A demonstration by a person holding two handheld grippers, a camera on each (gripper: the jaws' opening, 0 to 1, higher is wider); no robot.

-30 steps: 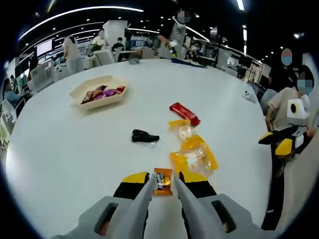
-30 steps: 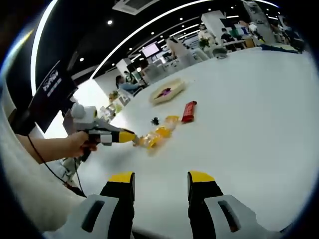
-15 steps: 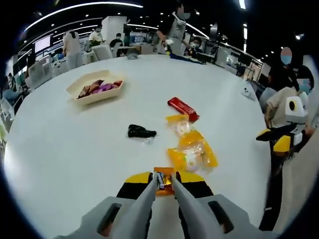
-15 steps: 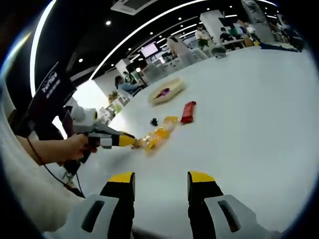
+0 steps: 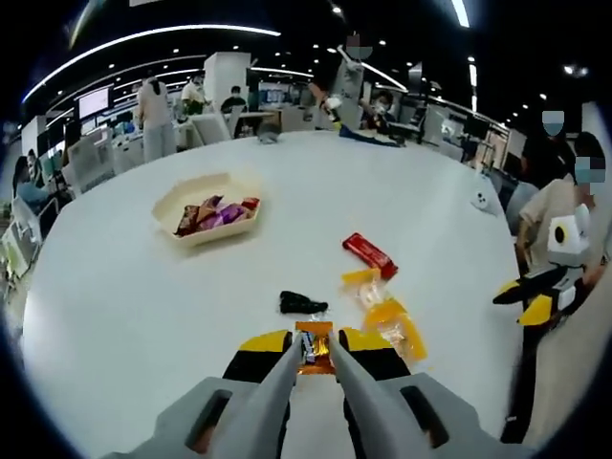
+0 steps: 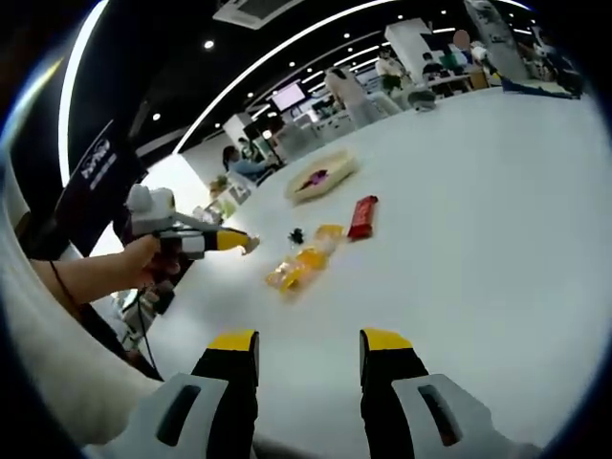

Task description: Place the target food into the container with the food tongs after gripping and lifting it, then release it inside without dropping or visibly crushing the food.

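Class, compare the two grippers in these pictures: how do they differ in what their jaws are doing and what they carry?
The left gripper has its jaws closed on a small orange snack packet; the right gripper has its jaws apart with nothing between them. In the right gripper view, the left gripper is held up off the white table, above the loose packets. Both have yellow-tipped black jaws on grey bodies.

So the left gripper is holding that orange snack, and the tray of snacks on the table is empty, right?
Not quite. The tray is not empty: the left gripper view shows several wrapped snacks lying in it. The rest holds: the left gripper is shut on the orange snack.
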